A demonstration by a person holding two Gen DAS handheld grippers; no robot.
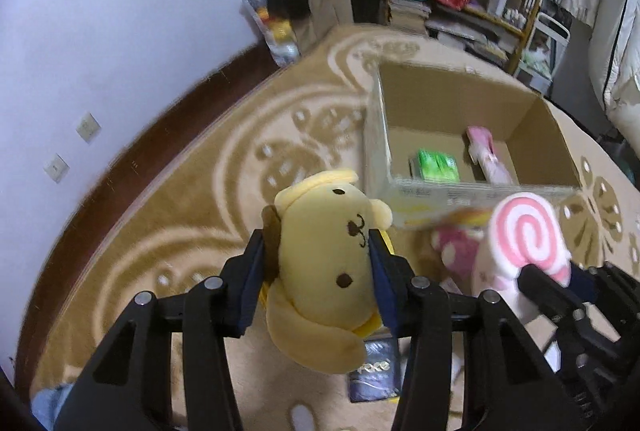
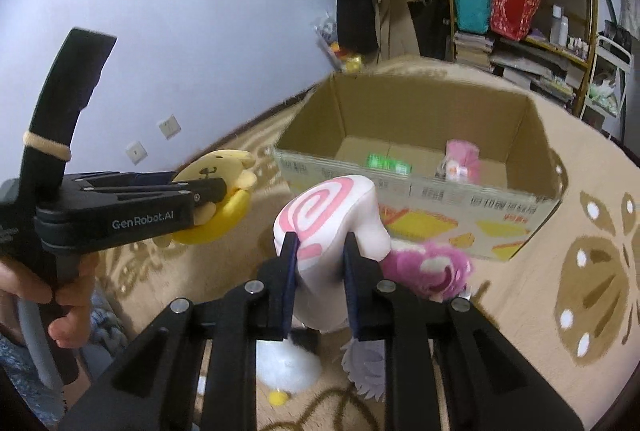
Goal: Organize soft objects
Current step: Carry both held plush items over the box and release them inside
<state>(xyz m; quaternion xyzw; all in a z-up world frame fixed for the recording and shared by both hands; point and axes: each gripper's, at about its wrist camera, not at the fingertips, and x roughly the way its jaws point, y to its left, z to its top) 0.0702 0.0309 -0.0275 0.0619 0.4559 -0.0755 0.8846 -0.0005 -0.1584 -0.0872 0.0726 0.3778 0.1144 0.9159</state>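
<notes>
Left tool (image 1: pixel 316 263) gripping yellow plush (image 1: pixel 324 255), right tool (image 2: pixel 318 263) gripping swirl plush (image 2: pixel 328 219)

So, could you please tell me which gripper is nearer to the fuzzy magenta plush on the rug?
Right. The right gripper, shut on the pink swirl plush, hangs just beside the magenta plush. The left gripper, holding the yellow dog plush, is farther off.

Ahead of me the cardboard box (image 2: pixel 420 191) stands open-topped, its near wall in my way; inside, bare floor remains at its left end.
</notes>
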